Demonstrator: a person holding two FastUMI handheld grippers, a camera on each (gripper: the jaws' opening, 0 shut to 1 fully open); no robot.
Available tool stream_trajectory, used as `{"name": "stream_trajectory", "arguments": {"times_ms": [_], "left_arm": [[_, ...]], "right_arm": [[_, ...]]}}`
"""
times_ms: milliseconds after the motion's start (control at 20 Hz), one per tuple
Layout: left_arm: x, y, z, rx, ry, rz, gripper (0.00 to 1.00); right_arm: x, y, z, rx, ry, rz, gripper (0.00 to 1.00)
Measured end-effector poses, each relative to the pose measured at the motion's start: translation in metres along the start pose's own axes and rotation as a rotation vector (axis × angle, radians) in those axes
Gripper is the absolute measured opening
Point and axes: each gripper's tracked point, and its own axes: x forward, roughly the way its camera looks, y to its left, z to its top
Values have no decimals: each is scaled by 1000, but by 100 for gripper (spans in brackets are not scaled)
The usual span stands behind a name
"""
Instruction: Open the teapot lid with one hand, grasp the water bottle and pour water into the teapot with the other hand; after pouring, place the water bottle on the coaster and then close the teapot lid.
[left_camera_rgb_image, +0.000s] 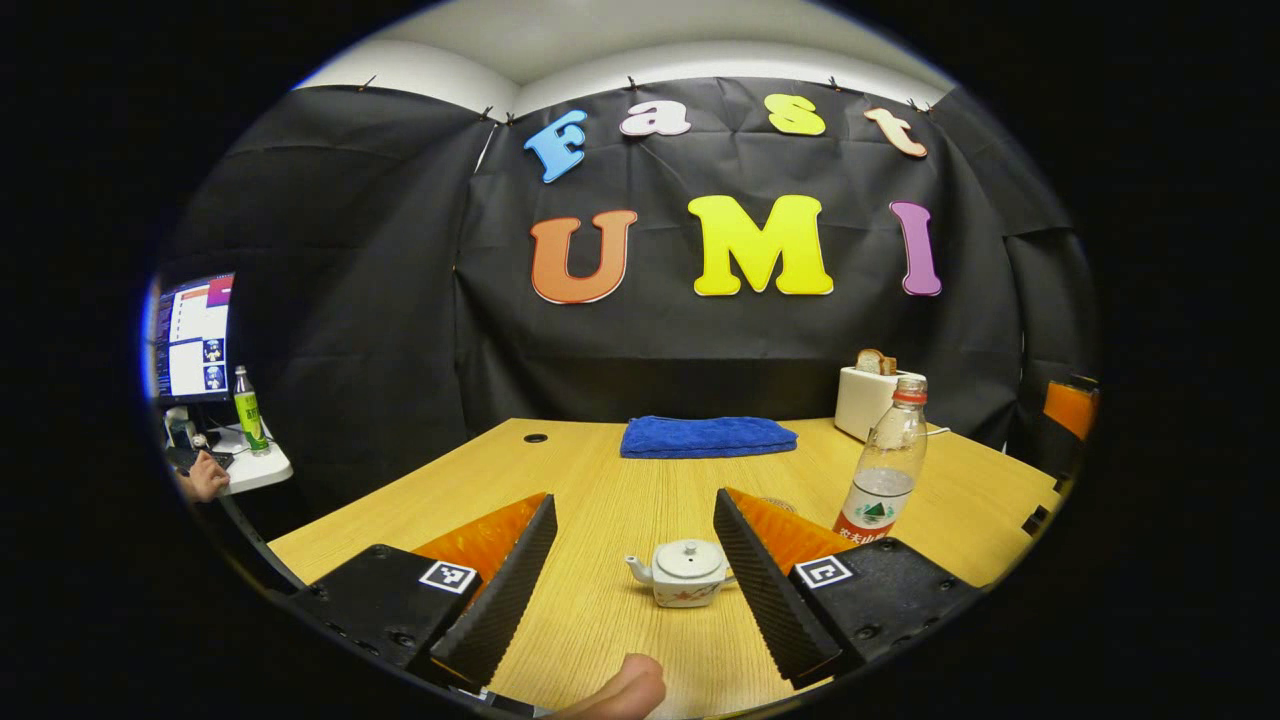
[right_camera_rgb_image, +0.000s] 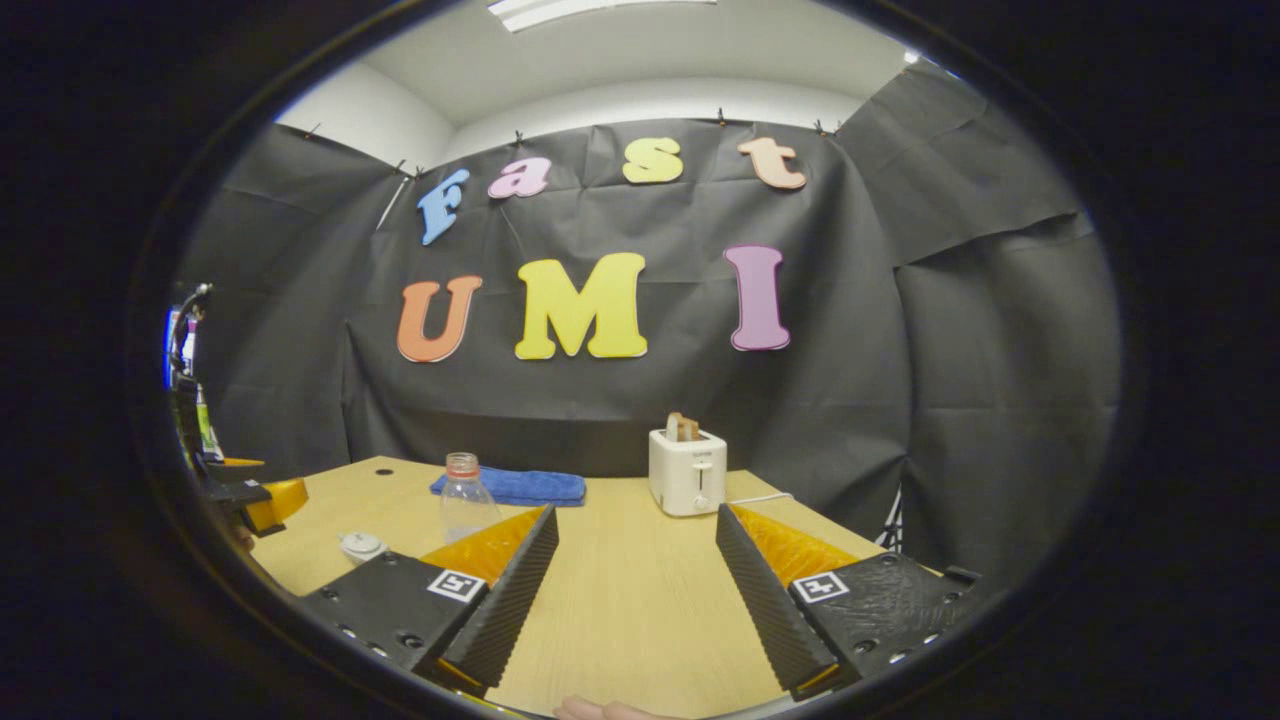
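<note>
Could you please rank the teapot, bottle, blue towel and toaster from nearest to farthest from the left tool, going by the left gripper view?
1. Teapot: right ahead, between the open left tool's fingers, lid on.
2. Bottle: farther back, to the right.
3. Blue towel and toaster: both near the table's far edge, towel centre, toaster right; too close to call.

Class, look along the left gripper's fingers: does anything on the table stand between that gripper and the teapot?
Nothing visible does. The left gripper is open, and only bare table lies between it and the teapot.
</note>
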Motion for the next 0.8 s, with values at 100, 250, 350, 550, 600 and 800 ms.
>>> {"name": "stream_trajectory", "arguments": {"times_ms": [100,250,350,550,600,800], "left_arm": [[13,-8,-6,-11,-11,-29,99],[30,-21,-23,-1,7,-68,99],[39,-25,-31,11,17,-76,99],[57,-38,-47,28,47,-95,98],[60,-41,-52,30,54,-107,95],[68,-42,-67,4,92,-122,71]], "right_arm": [[2,-3,-1,8,5,-7,95],[5,-7,-7,18,20,-16,95],[7,-10,-9,23,27,-19,95],[12,-16,-18,29,53,-31,97],[13,-15,-21,31,62,-29,95],[16,-19,-27,47,82,-33,95]]}}
